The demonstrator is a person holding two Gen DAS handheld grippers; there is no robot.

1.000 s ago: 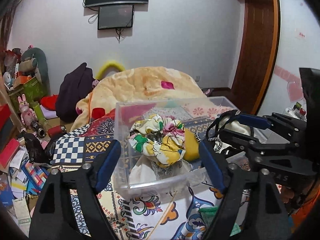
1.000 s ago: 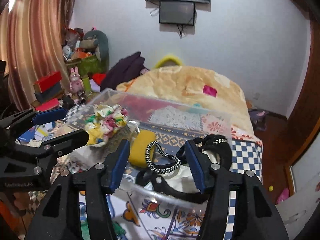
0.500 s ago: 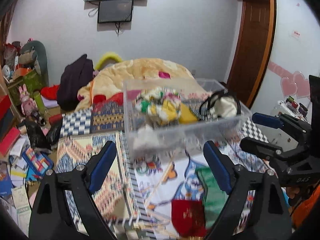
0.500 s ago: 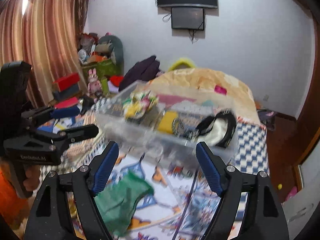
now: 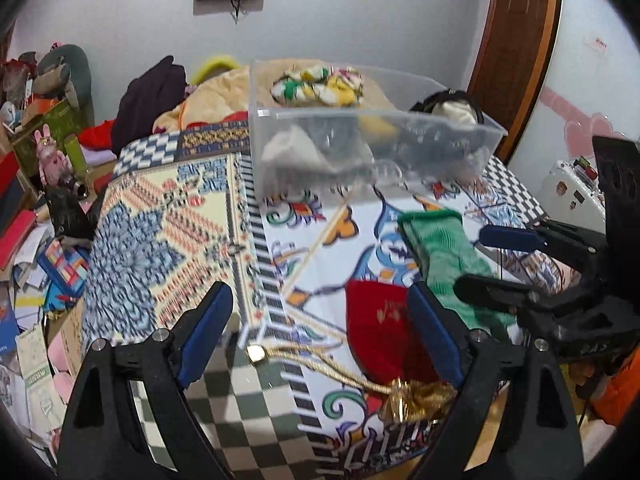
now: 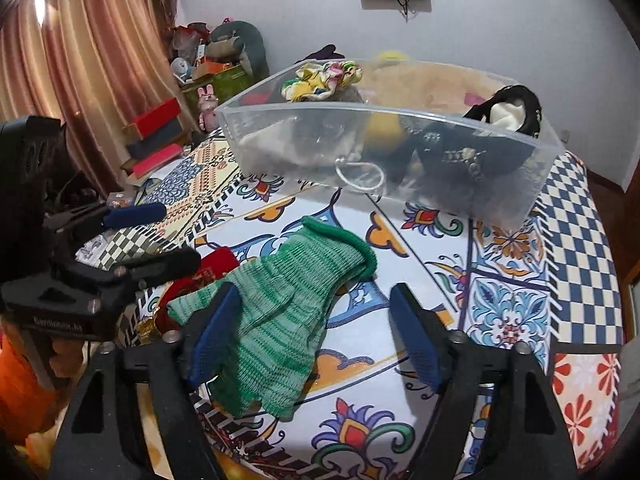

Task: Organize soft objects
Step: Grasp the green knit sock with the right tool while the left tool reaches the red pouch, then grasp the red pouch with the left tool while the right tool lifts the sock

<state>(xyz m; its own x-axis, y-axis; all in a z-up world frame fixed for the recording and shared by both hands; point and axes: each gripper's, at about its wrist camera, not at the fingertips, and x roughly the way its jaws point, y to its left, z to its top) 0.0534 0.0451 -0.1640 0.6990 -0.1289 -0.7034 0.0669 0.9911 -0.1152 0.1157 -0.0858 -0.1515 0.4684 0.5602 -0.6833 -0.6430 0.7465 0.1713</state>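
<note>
A clear plastic bin stands at the far side of the patterned tablecloth. It holds a floral scrunchie, a yellow soft item and black bands. A green knit glove lies flat on the cloth near me. A red pouch with gold cord lies beside it. My left gripper is open and empty above the near edge, left of the pouch. My right gripper is open and empty, low over the glove.
The patterned tablecloth covers the table. Beyond it are a bed with an orange quilt, a wooden door at right, curtains, and cluttered boxes, books and toys on the left.
Both grippers have pulled back from the bin and dropped lower. The glove and the red pouch have come into view in front of them.
</note>
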